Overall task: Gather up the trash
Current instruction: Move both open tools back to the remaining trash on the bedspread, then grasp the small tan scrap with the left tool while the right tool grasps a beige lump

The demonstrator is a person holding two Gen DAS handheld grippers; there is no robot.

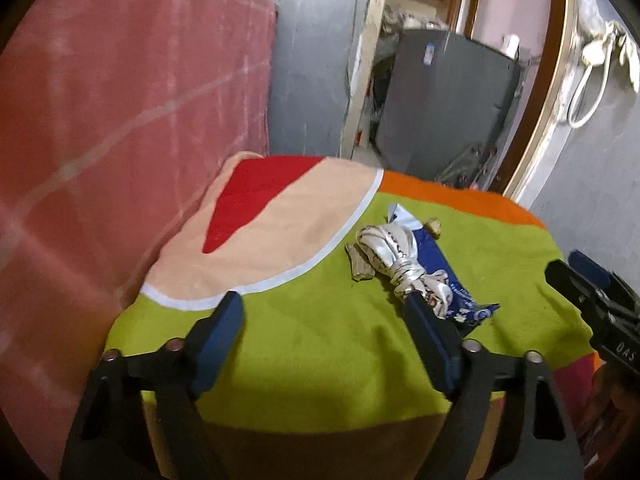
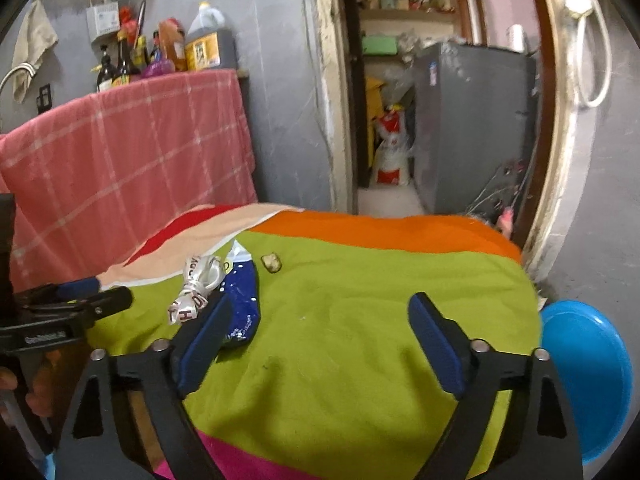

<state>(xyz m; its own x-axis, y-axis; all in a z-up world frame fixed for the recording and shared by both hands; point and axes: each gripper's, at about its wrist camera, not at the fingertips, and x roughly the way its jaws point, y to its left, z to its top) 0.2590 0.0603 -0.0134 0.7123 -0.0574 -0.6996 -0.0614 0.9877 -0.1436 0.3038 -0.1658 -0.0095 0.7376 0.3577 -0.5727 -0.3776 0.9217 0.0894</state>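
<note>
On the striped fleece blanket (image 1: 320, 360), a crumpled blue foil wrapper (image 1: 436, 264) and white printed ribbon (image 1: 392, 256) lie just beyond both claws; left gripper (image 1: 324, 312) and right gripper (image 2: 320, 312) gape wide, holding nothing.

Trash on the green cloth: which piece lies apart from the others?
The small brownish scrap toward the orange stripe. It sits alone on bare cloth, while the white ribbon and blue wrapper lie bunched together, overlapping.
</note>
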